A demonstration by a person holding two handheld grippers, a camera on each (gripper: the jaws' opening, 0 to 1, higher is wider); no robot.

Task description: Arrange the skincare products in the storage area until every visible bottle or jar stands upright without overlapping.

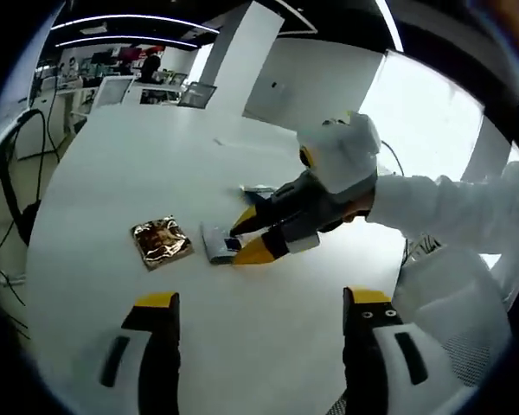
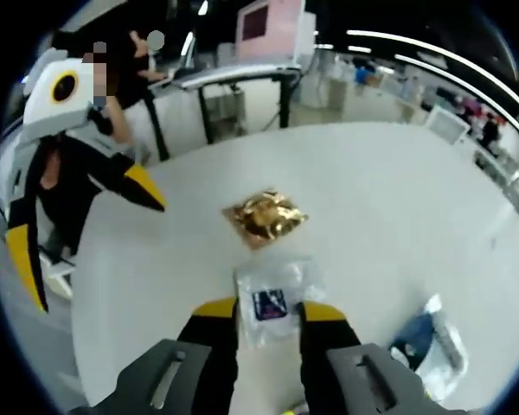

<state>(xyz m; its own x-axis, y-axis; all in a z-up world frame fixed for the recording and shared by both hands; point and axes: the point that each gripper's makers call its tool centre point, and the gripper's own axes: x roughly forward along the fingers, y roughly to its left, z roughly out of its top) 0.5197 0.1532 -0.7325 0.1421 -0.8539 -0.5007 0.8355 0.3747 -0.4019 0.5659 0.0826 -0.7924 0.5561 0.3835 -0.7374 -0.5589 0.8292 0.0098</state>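
Three packets lie on the white table (image 1: 95, 173): a gold sachet (image 2: 264, 216), a clear sachet (image 2: 272, 298) pinched between the right gripper (image 2: 268, 313) jaws, and a blue packet (image 2: 424, 341) nearby. Left gripper (image 1: 264, 303) jaws are spread.

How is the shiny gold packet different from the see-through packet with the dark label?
The gold packet is crinkly, shiny foil that hides its contents; the clear packet is see-through with a dark label inside. The gold packet lies free on the white table; the clear packet sits between the right gripper jaws. The gold packet lies farther from that gripper. Both lie flat.
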